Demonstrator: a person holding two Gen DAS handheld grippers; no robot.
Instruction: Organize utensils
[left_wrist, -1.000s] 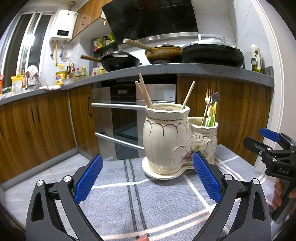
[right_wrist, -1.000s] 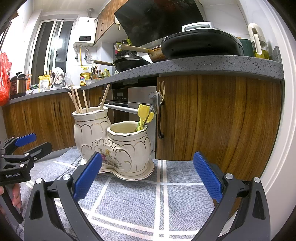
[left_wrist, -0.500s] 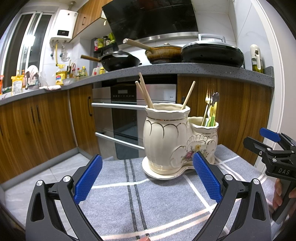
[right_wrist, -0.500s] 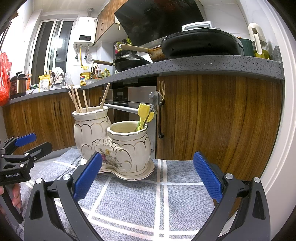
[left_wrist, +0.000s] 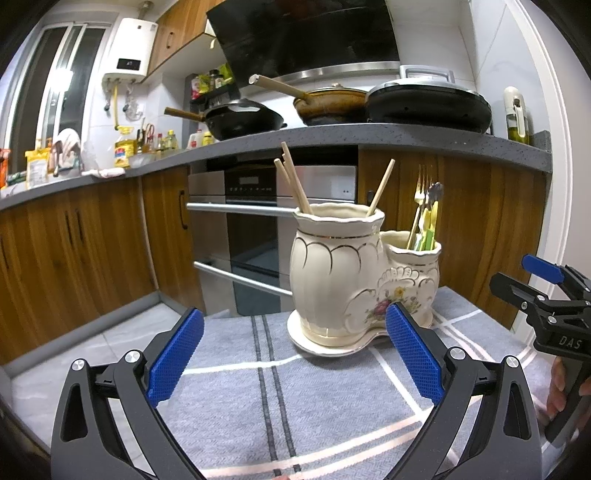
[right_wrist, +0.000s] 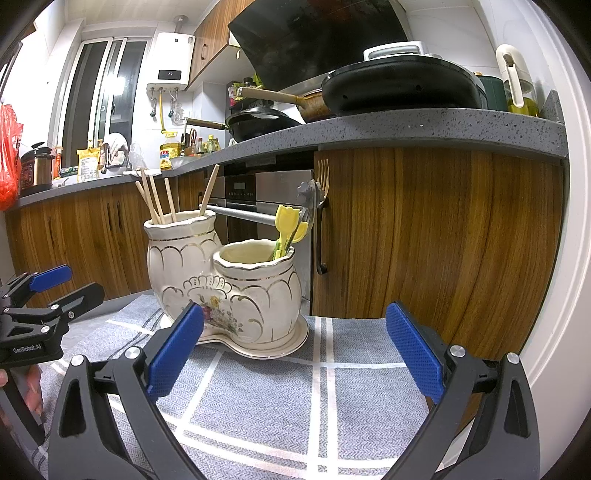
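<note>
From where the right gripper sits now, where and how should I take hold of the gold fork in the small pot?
Grip the gold fork on its thin neck just below the tines, coming down from above with the right gripper, which is open. It stands nearly upright and tallest in the small pot, beside the grey spoon, so only its top is free; close across the flat neck, clear of the spoon.

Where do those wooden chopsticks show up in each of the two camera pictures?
Left wrist view: the chopsticks stand in the taller pot, just above picture centre.
Right wrist view: the chopsticks stand in the same taller pot, left of centre.
Shared landmark: the cream double ceramic holder on the grey cloth, the shorter pot holding the fork and yellow utensils.
</note>
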